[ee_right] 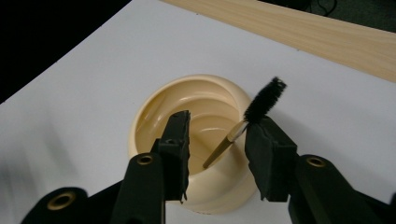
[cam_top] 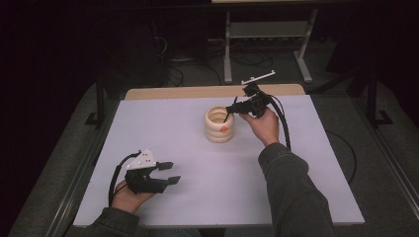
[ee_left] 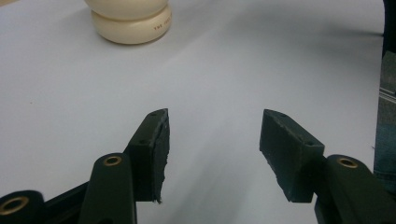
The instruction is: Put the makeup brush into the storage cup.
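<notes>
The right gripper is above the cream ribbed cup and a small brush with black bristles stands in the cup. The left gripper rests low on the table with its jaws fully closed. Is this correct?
Not quite. The left gripper has its jaws open, with bare table between them, as the left gripper view shows. The rest holds: the right gripper is above the cream ribbed cup, and the brush stands in it.

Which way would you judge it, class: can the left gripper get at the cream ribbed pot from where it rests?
Probably yes. The left gripper lies open, holding nothing, and bare white table runs between it and the pot. The right gripper over the rim may crowd it.
</notes>
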Demonstrator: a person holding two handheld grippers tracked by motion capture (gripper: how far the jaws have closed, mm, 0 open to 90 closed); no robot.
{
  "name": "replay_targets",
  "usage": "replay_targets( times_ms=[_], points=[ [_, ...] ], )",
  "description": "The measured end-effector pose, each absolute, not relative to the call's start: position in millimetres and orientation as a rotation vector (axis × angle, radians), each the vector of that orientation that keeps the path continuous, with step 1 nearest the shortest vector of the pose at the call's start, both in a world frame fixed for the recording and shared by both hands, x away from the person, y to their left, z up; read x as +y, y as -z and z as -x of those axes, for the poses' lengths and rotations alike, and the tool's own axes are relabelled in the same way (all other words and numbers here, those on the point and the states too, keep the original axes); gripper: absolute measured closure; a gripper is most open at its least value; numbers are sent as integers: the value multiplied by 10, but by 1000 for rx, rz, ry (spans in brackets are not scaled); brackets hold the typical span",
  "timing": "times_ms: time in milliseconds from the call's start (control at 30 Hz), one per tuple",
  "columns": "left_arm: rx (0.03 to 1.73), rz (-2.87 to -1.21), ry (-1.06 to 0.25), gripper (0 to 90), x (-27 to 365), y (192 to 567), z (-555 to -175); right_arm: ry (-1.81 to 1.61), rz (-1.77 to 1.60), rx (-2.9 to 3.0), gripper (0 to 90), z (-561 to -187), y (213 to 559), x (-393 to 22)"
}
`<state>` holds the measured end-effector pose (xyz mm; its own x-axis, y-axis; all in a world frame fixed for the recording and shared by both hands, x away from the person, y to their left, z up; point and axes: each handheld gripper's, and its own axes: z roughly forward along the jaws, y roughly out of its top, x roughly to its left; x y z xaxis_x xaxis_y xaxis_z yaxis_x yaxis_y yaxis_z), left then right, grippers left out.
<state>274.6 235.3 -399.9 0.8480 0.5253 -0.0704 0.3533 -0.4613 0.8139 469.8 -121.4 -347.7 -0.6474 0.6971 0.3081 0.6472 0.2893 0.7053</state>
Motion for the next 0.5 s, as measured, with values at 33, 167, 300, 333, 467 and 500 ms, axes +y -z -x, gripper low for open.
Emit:
replay_targets(
  times_ms=[33,167,300,333,467,500],
  points=[
    [643,-2098,-238,423,2356,4000,-2747,-1308,-1292,2474,576,-4698,3477,-1214],
    [654,-2096,-237,408,2368,4002,-2755,-1338,-1307,2459,559,-4668,3489,-1254],
    [650,-2097,-246,399,2371,4001,-2765,-1335,-1298,2465,530,-4636,3524,-1311],
    [654,-2094,-246,396,2370,4002,-2765,-1340,-1300,2461,526,-4627,3527,-1322],
    [663,-2096,-253,370,2367,3998,-2771,-1366,-1290,2443,479,-4586,3539,-1370],
    [665,-2097,-254,365,2366,3996,-2771,-1361,-1293,2444,469,-4567,3534,-1384]
  ],
)
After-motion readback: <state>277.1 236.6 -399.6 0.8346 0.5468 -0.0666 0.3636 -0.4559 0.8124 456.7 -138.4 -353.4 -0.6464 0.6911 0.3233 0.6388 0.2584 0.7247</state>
